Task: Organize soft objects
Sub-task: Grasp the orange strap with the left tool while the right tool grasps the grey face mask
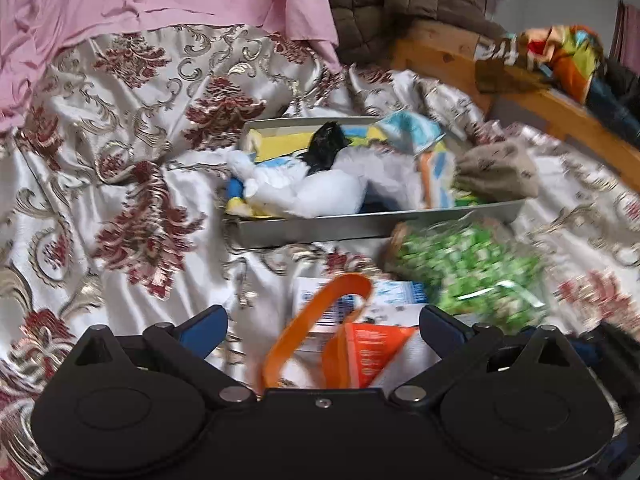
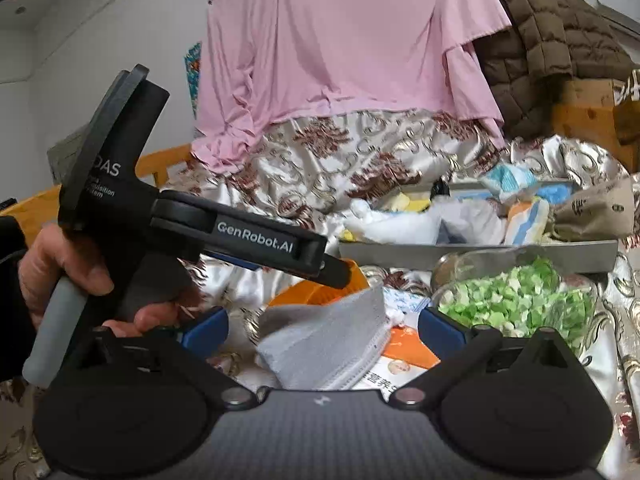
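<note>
Soft, even indoor light, glare on the satin bedspread (image 1: pixel 120 152), motion blur, fisheye-bent edges.

Both wrist views low, close, facing shared grey tray (image 1: pixel 372 226) (image 2: pixel 472 252)

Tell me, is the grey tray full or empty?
Full. The grey tray is heaped with soft things: a white plush toy, a black bag and a brown cloth hanging over its edge.
</note>
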